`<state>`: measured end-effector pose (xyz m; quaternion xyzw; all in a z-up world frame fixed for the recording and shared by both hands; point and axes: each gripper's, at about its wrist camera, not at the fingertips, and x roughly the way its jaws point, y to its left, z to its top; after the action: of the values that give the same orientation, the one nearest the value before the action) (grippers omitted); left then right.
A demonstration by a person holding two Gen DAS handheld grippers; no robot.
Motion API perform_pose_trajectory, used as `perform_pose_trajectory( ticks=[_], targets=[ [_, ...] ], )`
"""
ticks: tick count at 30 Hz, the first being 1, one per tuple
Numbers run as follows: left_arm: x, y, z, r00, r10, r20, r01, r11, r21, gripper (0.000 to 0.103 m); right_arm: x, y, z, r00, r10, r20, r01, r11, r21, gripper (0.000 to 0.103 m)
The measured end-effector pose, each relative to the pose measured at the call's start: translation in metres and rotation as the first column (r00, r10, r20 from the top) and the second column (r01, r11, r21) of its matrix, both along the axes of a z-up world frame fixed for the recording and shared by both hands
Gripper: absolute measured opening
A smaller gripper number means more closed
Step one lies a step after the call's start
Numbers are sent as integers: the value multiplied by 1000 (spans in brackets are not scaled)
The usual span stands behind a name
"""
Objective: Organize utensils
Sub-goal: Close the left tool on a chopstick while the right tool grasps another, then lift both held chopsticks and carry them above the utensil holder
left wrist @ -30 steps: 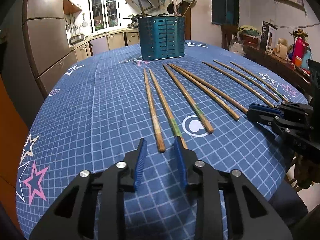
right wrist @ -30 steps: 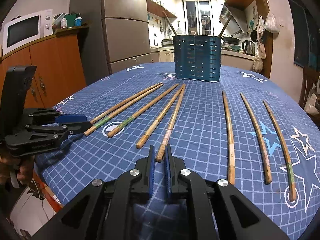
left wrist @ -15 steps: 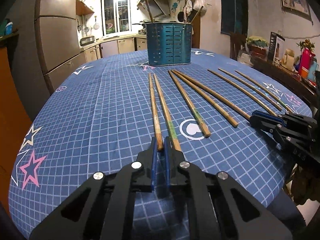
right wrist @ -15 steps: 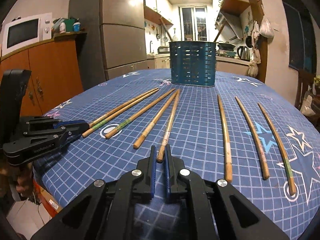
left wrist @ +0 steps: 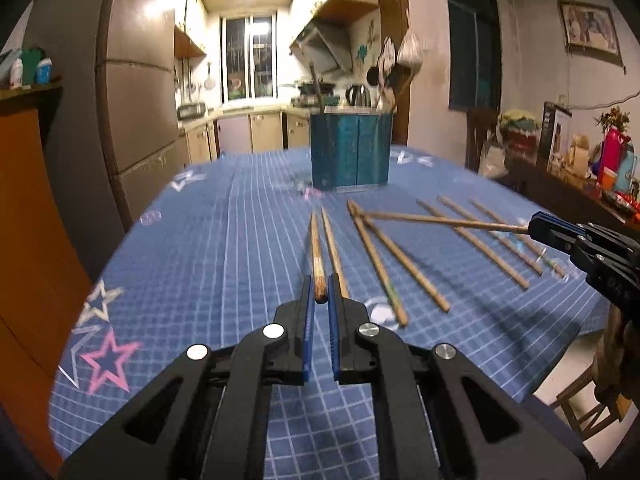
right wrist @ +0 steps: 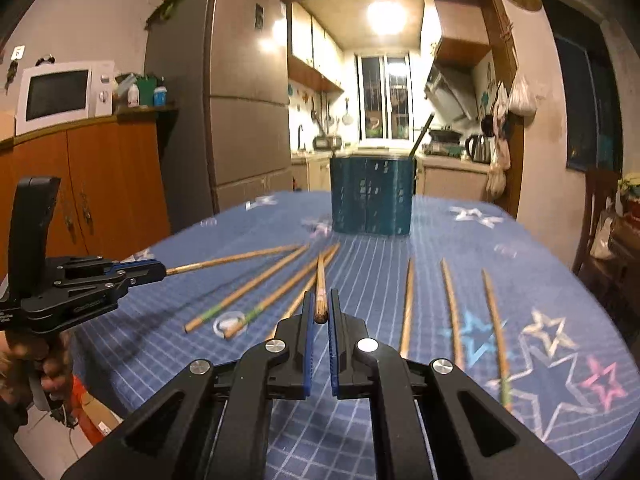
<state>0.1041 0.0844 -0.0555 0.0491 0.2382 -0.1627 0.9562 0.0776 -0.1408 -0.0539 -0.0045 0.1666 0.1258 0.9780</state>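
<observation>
- Chopsticks are what you're sorting, and two are already in your grip: your left gripper (left wrist: pixel 319 300) is clamped on the butt end of one chopstick (left wrist: pixel 316 248), whose shaft runs straight ahead with its tip pointing at the holder.
- Your right gripper (right wrist: pixel 319 312) is likewise closed tight on the thick end of a second chopstick (right wrist: pixel 320 280), raised off the cloth; in the left view that stick slants across above the others.
- Just beyond the grippers, the remaining chopsticks (left wrist: pixel 404 268) lie loose on the blue checked table (left wrist: pixel 200 260): one beside the stick in your left gripper, a fanned pair in the middle, and three spread apart on the right side (right wrist: pixel 452 304).
- Farthest off, near the table's far edge, stands the teal slotted holder (right wrist: pixel 370 196), upright, with a few handles already poking out of its top.
- By my reading you're early on: two sticks lifted, none of this row delivered, about six left to collect and carry to the holder.
</observation>
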Motion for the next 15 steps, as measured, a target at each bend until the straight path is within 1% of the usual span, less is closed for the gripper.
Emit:
perform_pose_trajectory(
  ticks=[4, 10, 15],
  targets=[
    [-3, 0, 25, 998, -2, 61, 3, 1000, -13, 5, 1, -7, 22, 999, 11, 44, -11, 1000, -1, 7],
    [9, -5, 58, 992, 7, 128, -4, 1000, -20, 5, 16, -13, 57, 995, 40, 93, -39, 999, -15, 7],
    [19, -9, 78, 988, 13, 156, -11, 1000, -19, 5, 36, -14, 83, 993, 75, 89, -72, 997, -38, 7]
  ],
)
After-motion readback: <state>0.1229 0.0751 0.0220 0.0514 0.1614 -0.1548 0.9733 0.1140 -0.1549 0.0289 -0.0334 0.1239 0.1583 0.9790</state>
